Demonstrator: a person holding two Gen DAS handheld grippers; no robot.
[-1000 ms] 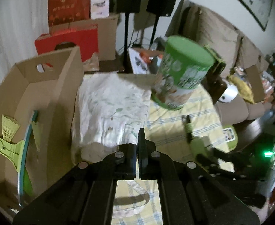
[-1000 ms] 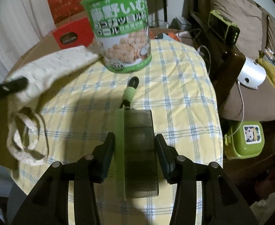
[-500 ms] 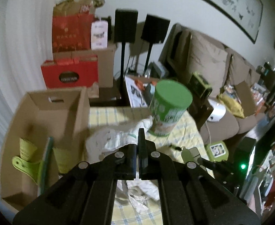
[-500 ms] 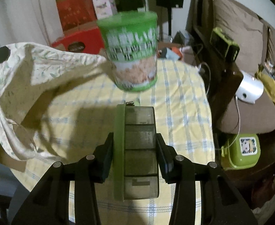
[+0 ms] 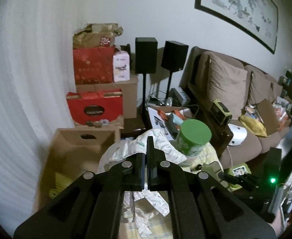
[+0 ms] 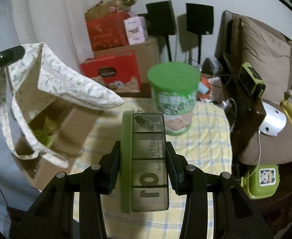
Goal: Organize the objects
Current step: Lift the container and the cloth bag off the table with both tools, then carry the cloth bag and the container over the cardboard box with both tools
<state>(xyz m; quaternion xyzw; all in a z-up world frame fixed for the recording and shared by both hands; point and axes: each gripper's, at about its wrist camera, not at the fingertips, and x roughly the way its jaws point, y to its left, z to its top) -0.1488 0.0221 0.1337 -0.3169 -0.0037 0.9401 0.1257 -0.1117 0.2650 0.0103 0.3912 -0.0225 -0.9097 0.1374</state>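
My left gripper point(image 5: 146, 159) is shut on the rim of a white leaf-print cloth bag point(image 5: 126, 149), which hangs off the table with its mouth sagging open; the same bag point(image 6: 52, 79) shows at the left of the right wrist view, held up by the left gripper's fingers point(image 6: 8, 54). My right gripper point(image 6: 144, 157) is shut on a smoky grey compartment box with a green lid point(image 6: 146, 159), lifted above the yellow checked tablecloth point(image 6: 205, 139). A green-lidded can point(image 6: 173, 95) stands upright behind the box.
An open cardboard box point(image 5: 70, 155) with green items inside stands left of the table. Red gift boxes point(image 5: 94, 107) and two speakers on stands point(image 5: 146, 55) line the wall. A brown sofa point(image 5: 235, 91) and a dark side table point(image 6: 243, 107) lie to the right.
Both grippers have risen. The bag lifted off the tablecloth and now hangs open. The compartment box came up with the right gripper; the can looks lower and farther.
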